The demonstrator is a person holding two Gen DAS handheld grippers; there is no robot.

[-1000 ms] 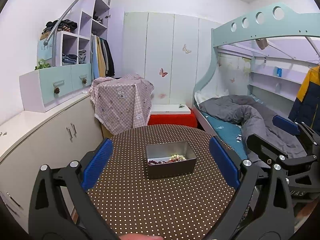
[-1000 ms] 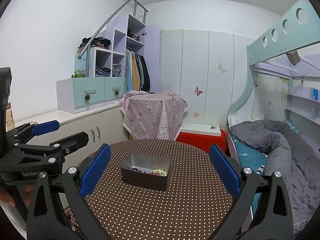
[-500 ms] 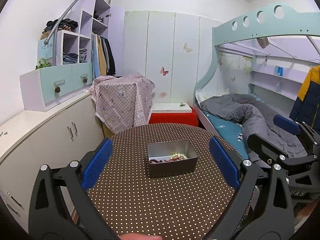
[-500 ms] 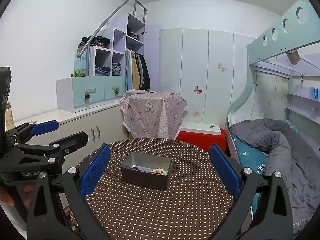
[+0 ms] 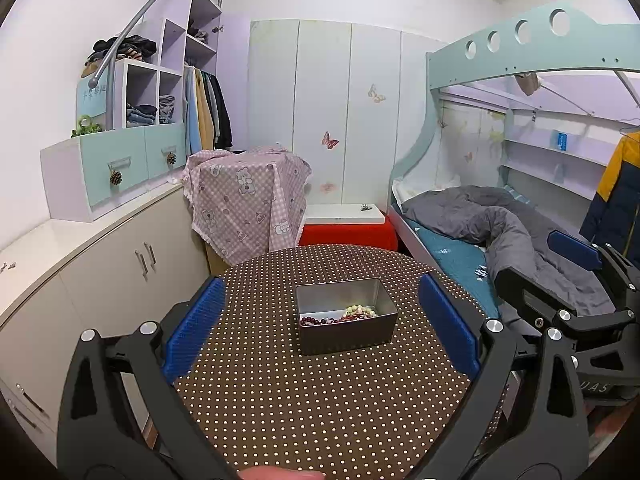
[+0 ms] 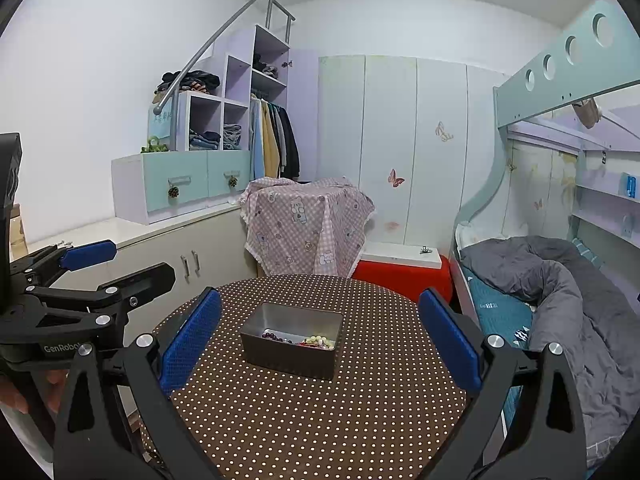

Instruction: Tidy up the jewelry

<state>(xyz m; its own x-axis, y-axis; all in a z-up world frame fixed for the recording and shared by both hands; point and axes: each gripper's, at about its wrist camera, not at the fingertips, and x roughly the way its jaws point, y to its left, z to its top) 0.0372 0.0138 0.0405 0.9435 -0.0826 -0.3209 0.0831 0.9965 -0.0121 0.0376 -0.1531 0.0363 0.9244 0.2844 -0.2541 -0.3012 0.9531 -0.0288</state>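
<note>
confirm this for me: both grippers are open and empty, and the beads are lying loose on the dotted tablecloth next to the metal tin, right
Not quite. The beads lie inside the metal tin, not loose on the dotted tablecloth; the left wrist view shows this. The rest holds: the left gripper and right gripper are open and empty.

The grey metal tin's (image 5: 346, 332) near wall hides part of my beaded jewelry (image 5: 340, 316); single pieces are too small to tell.
</note>
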